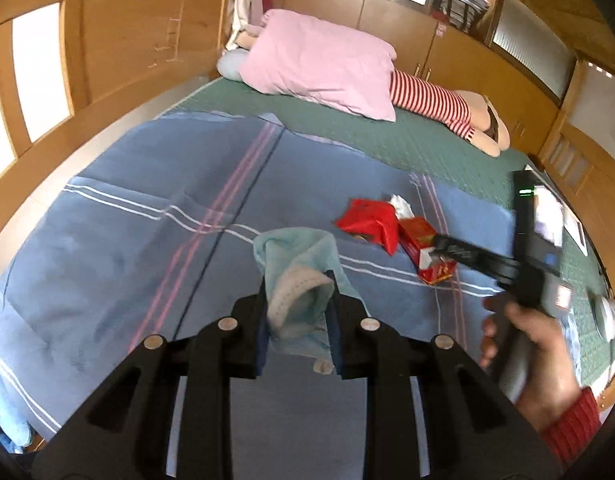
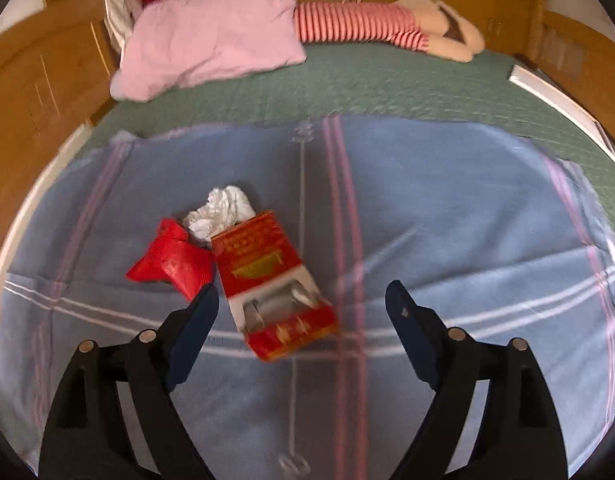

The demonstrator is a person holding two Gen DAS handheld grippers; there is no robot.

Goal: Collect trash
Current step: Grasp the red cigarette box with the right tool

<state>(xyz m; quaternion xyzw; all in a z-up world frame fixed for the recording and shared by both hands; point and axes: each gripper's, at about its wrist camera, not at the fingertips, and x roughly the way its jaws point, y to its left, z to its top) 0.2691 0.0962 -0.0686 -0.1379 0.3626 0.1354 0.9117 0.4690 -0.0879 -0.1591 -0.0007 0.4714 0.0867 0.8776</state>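
The left gripper point(image 1: 297, 296) is squeezed tight on a crumpled light blue face mask point(image 1: 295, 280), and the mask is up off the blue blanket point(image 1: 127, 240), pinched between the two dark pads. The right gripper point(image 2: 301, 304) has its two fingers wide apart with nothing between them. It hangs over the bed just above a red tissue box point(image 2: 267, 280) that lies on the blanket. A white crumpled tissue point(image 2: 221, 210) sits at the far end of the box, touching it. A red crumpled wrapper point(image 2: 171, 262) lies just beside the box on its left side. In the left wrist view a hand point(image 1: 535, 356) with a red sleeve point(image 1: 573, 424) holds the right gripper over the box. Farther back on the green bed cover point(image 2: 367, 84) are a pink pillow point(image 2: 211, 36) and a soft toy in red and white stripes point(image 2: 359, 22). A white book point(image 2: 559, 100) lies near the right edge of the bed
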